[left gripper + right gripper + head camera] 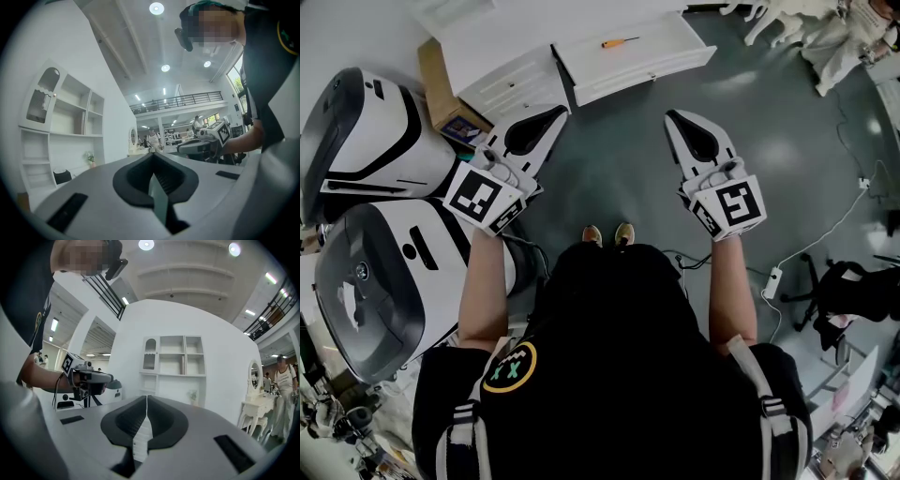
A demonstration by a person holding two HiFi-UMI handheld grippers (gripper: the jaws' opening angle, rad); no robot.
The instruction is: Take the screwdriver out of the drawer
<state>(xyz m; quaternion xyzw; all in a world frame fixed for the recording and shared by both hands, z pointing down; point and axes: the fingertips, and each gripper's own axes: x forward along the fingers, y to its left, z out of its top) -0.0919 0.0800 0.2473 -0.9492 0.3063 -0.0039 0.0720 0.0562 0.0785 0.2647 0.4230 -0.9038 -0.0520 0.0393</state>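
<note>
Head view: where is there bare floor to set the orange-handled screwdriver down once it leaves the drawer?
Bare grey floor lies between the white open drawer and the person's shoes, running right toward the white power strip. The left is crowded: white-and-black rounded machines and a brown cardboard box.

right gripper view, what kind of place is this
Probably a big open hall set up as a mock home or lab: a white shelf unit, a dressing table and an upper-floor railing.

Screwdriver (620,42) in drawer (661,58); cardboard box (440,86) left of it.
</note>
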